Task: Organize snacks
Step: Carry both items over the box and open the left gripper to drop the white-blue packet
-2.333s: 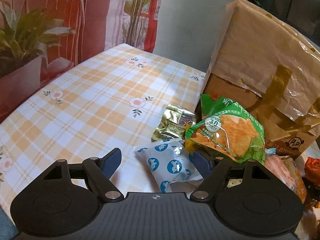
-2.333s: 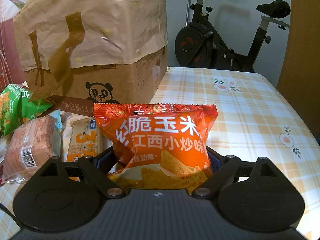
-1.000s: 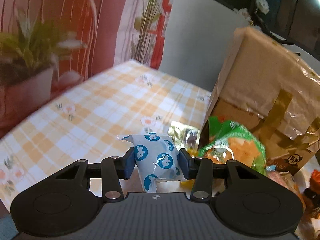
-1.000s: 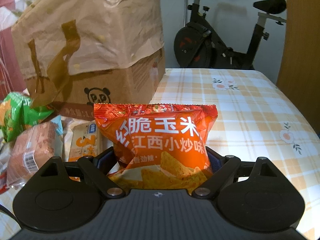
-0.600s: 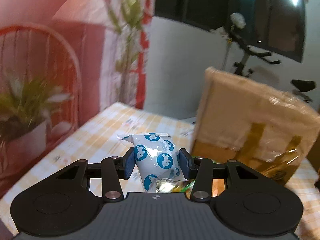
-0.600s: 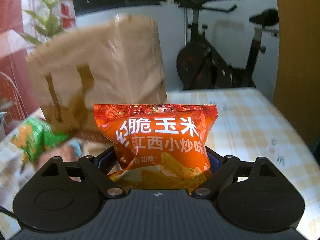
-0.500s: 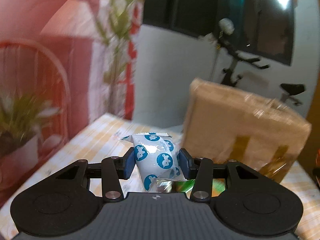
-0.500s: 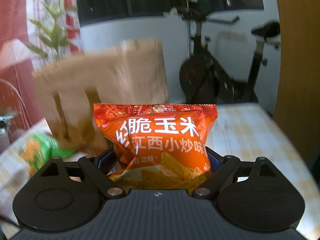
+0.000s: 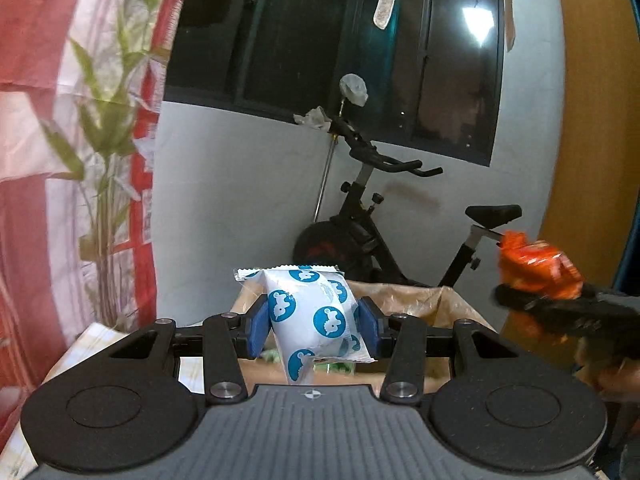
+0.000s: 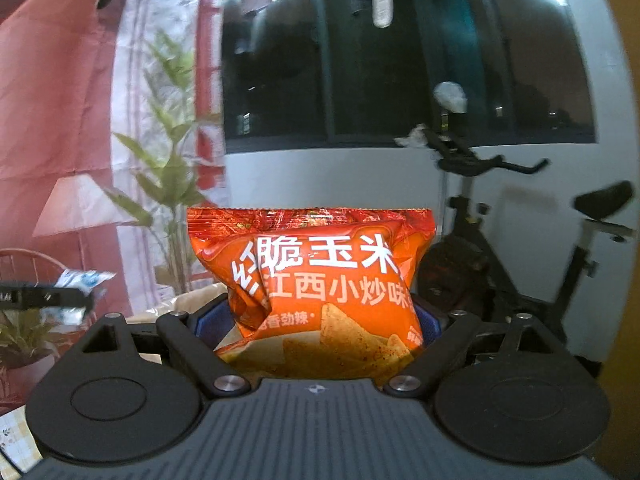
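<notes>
Orange corn-chip bag is pinched in the right claw, a blue-spotted white packet in the left claw. Both are held above the open cardboard box, apparently for dropping in.

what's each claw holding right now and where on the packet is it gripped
Left claw: white packet with blue dots, pinched across its middle. Right claw: orange corn chip bag, clamped across its lower half.

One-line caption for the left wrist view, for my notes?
Left gripper holds a white, blue-dotted snack packet above the open cardboard box, exercise bike behind.
</notes>
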